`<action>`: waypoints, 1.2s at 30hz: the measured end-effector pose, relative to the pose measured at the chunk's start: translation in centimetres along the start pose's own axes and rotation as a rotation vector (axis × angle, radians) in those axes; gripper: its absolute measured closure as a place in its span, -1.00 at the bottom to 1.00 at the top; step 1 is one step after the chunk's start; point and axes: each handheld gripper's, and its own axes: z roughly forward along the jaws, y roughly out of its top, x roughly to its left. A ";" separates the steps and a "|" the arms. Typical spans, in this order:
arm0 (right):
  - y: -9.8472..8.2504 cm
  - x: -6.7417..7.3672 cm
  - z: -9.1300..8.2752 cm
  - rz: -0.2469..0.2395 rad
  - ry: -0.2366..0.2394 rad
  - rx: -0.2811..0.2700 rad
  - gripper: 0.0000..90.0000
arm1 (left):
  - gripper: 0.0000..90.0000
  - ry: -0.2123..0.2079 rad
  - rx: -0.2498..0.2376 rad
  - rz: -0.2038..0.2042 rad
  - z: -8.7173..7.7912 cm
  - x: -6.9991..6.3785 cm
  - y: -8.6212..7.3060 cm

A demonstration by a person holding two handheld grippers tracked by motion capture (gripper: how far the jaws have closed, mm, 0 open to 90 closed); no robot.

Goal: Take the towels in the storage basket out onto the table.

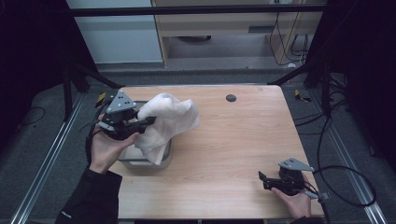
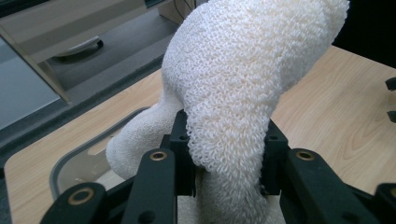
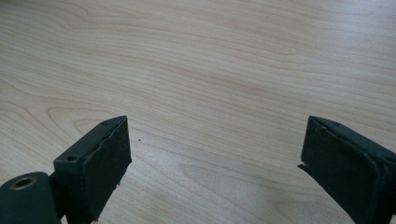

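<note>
**Left jaws clamped on a white towel above a grey bin**

In the left gripper view the left gripper [image 2: 229,154] has its jaws clenched on a thick fold of the white towel [image 2: 243,84], the knit bulging up and over both pads. In the high view that same left gripper [image 1: 140,125] sits left of centre in the frame, with the towel [image 1: 168,122] puffed up to its right and draping down into and over the grey bin [image 1: 140,163] just below. The bin stands on the wooden surface [image 1: 233,140], near its left edge.

The right gripper [image 1: 268,181] rests low in the lower right of the high view, well apart from the towel. In the right gripper view its jaws stand wide apart with nothing between them, bare wood beyond.

Risks, as I judge them: the grip takes one bunched fold, so the heavy loose part could slide out if the cloth is pulled quickly. The hanging end lies over the bin's rim, and a sideways drag could catch there and tip or shift the bin.

No brand, label or readable writing appears on the towel, the bin or the grippers.
</note>
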 end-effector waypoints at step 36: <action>0.1 -0.4 -0.3 0.008 -0.035 -0.004 -0.82 | 0.47 -0.175 0.102 0.122 8.0 -7.3 2.6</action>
